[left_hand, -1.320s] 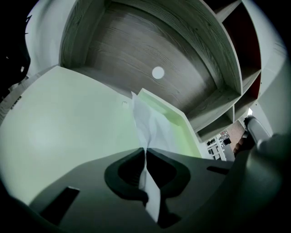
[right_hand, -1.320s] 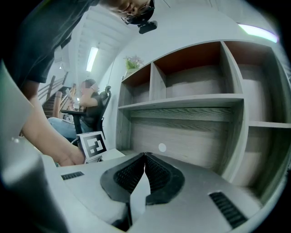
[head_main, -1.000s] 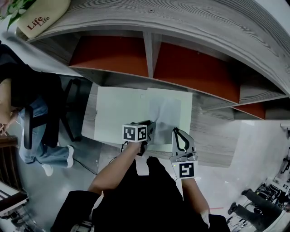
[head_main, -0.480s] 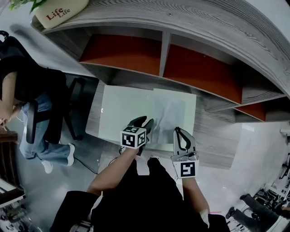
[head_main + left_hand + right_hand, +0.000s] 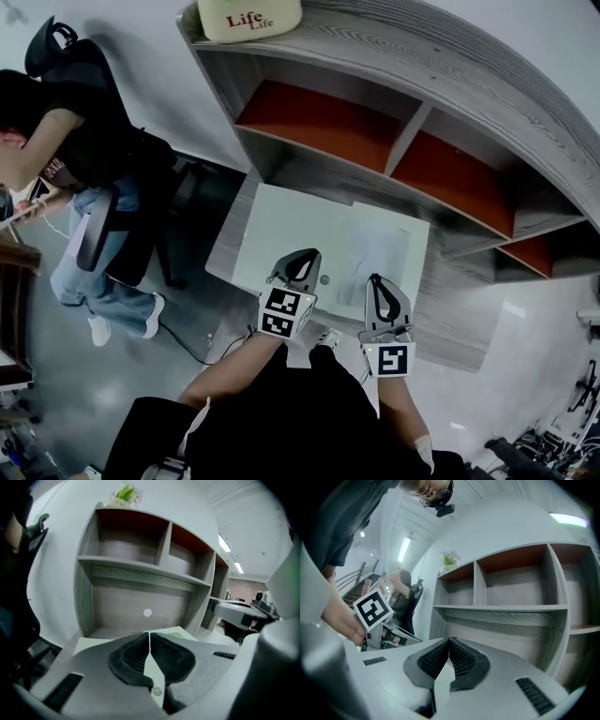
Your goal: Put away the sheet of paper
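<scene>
The sheet of paper (image 5: 377,251) lies flat on the right half of a white table (image 5: 272,230) in front of the shelf unit. In the left gripper view the sheet (image 5: 177,632) shows just beyond the jaw tips. My left gripper (image 5: 302,259) hovers over the table's near edge, left of the sheet. Its jaws are closing, the tips meet, and nothing is between them (image 5: 149,633). My right gripper (image 5: 380,284) hangs near the sheet's front edge, its pads together and empty (image 5: 449,640). The left gripper's marker cube (image 5: 372,610) shows in the right gripper view.
A grey wooden shelf unit (image 5: 403,164) with red-backed open compartments stands behind the table. A cream pot (image 5: 249,19) with a plant sits on its top. A person (image 5: 89,159) on an office chair is at the left. A cable (image 5: 202,347) runs over the floor.
Both grippers have drawn back from the sheet toward the table's near edge. The left gripper's jaws stood apart half a second ago and are now together. The head view has swung to the left.
</scene>
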`<state>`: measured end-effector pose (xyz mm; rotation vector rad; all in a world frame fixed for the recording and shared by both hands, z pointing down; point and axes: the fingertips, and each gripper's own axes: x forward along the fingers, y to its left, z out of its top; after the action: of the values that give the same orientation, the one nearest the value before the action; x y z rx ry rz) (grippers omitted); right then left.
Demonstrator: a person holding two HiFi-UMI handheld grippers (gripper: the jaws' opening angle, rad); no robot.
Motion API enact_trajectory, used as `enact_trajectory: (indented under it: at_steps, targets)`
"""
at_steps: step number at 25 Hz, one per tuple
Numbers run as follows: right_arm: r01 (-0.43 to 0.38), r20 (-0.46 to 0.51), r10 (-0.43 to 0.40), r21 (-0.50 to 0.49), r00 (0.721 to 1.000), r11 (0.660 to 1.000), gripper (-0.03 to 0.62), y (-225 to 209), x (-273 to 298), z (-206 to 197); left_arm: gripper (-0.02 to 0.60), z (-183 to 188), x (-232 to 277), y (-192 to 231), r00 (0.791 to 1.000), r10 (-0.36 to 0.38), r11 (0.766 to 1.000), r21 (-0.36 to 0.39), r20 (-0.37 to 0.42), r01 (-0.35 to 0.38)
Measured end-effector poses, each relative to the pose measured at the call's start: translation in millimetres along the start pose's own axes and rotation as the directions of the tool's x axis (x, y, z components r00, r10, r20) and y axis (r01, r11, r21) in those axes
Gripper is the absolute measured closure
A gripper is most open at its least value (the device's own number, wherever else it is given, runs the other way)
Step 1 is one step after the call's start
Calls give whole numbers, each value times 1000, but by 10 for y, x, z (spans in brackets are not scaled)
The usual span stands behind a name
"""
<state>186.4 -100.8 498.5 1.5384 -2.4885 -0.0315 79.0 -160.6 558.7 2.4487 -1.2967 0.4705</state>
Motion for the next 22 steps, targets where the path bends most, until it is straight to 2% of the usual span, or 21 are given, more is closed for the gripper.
enact_trajectory:
  at_steps: [3,5,8,11,15,22]
  targets:
    - [9,107,-11,14,994,1000,571,96,28,249,574,216,-300,71,996,6,1000,15,94,-8]
    - [9,141,-11,10,990,1000,571,150,46,388,574,393,-502,98,985,-13,1000,14,174,11]
    - [6,175,-6,1,985,1000,571,215,76,594,574,661,-767,138,956,-40,999,33,289,32]
    - [9,193,-4,-27,981,1000,571,288,101,767,574,878,-969,151,927,-71,997,61,369,52]
    - [23,220,-10,-58,975,998,572,347,100,1013,574,1068,-1138,118,901,-100,993,97,421,65]
    - [29,272,-8,-74,962,997,572,417,168,1326,574,1256,-1213,173,896,-104,988,149,431,42]
